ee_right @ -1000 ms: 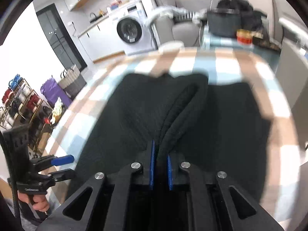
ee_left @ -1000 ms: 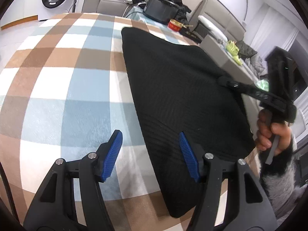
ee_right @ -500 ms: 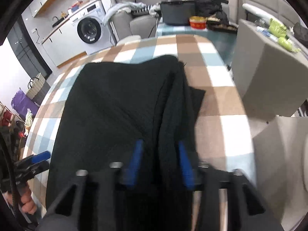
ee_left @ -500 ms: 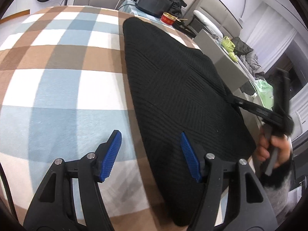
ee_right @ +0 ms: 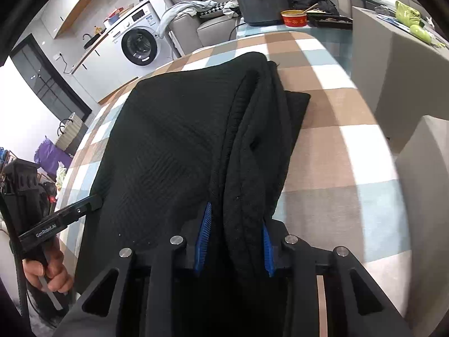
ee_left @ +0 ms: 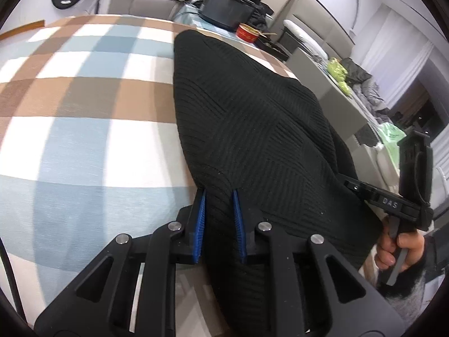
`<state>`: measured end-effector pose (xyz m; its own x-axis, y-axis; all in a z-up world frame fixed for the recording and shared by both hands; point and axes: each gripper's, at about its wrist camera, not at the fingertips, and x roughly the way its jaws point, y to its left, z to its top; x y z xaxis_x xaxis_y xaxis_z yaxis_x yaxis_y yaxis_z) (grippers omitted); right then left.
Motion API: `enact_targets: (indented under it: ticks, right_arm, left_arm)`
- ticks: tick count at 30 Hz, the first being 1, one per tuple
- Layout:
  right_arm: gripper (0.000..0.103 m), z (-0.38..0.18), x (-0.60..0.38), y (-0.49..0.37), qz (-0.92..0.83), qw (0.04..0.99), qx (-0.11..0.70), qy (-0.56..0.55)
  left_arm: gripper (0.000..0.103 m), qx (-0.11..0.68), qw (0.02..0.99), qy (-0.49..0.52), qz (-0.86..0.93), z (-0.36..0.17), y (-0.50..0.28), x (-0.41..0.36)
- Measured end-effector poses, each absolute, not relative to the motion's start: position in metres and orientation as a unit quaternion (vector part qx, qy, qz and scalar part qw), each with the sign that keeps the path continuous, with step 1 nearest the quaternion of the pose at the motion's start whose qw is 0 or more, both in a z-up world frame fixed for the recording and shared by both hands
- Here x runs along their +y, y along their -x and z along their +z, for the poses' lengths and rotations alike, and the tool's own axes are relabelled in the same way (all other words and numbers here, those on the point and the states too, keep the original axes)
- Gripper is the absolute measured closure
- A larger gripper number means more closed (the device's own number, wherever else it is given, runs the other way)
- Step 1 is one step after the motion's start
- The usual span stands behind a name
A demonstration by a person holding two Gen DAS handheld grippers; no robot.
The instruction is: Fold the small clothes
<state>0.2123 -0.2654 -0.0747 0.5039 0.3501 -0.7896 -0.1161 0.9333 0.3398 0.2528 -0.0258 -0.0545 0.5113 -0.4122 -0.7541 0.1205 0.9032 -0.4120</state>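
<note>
— Black knit garment (ee_left: pixel 252 129) lying across checked desk (ee_left: pixel 84 129)?
— Yes; left gripper (ee_left: pixel 219 213) closing jaws on its near edge, right gripper (ee_right: pixel 235 238) closing around bunched fold.
— Nearby?
— Red bowl (ee_right: pixel 294 18), dark pot (ee_right: pixel 263 5) sitting beyond.

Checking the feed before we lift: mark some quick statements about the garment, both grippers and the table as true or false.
1. The black knit garment lies on a checked cloth. True.
2. The left gripper hangs clear of the garment. False: its jaws are closing with the near edge of the knit between them.
3. The right gripper has a thick fold of the garment between its fingers. True; its jaws are closing too.
4. The red bowl sits on the garment. False: it stands beyond the checked cloth, beside a dark container.
5. A washing machine stands in the background. True.
</note>
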Motion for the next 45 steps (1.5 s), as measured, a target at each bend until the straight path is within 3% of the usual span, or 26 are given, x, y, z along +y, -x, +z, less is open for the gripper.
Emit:
enact_targets:
  ticks: [11,16,17,18,21,29,32,35,38,42,43,45]
  right_arm:
    - [0.068,-0.077,-0.158,-0.236,0.227,0.841,0.477,-0.119]
    - [0.065,-0.071,-0.164,-0.225,0.238,0.833,0.487,-0.113]
    - [0.067,-0.072,-0.170,-0.220,0.239,0.830,0.491,-0.118]
    - [0.077,-0.073,-0.177,-0.214,0.241,0.824,0.497,-0.126]
    - [0.092,-0.078,-0.194,-0.194,0.252,0.811,0.501,-0.167]
    - [0.097,-0.051,-0.192,-0.173,0.284,0.818,0.462,-0.191]
    - [0.097,-0.065,-0.183,-0.173,0.239,0.819,0.503,-0.140]
    - [0.093,-0.072,-0.181,-0.175,0.222,0.820,0.513,-0.119]
    - [0.089,-0.053,-0.190,-0.176,0.201,0.848,0.475,-0.125]
    - [0.066,-0.039,-0.193,-0.186,0.228,0.850,0.437,-0.185]
    - [0.066,-0.039,-0.188,-0.189,0.236,0.848,0.437,-0.187]
    - [0.066,-0.045,-0.177,-0.199,0.260,0.836,0.443,-0.191]
  left_arm:
    - [0.086,0.450,0.878,0.159,-0.043,-0.049,-0.234,0.072]
    - [0.086,0.438,0.883,0.167,-0.024,-0.039,-0.230,0.098]
    - [0.086,0.434,0.885,0.166,-0.021,-0.037,-0.230,0.102]
    - [0.086,0.429,0.887,0.167,-0.021,-0.034,-0.228,0.104]
    - [0.086,0.415,0.892,0.179,-0.026,-0.025,-0.224,0.109]
    - [0.086,0.408,0.894,0.170,-0.068,-0.006,-0.209,0.075]
    - [0.079,0.417,0.889,0.167,-0.090,-0.004,-0.203,0.059]
    - [0.077,0.427,0.882,0.159,-0.117,-0.006,-0.197,0.039]
    - [0.065,0.436,0.877,0.140,-0.146,-0.008,-0.191,0.018]
    - [0.052,0.441,0.870,0.096,-0.198,-0.015,-0.180,-0.016]
    - [0.047,0.446,0.866,0.080,-0.211,-0.018,-0.177,-0.024]
    - [0.046,0.452,0.866,0.053,-0.209,-0.024,-0.172,-0.035]
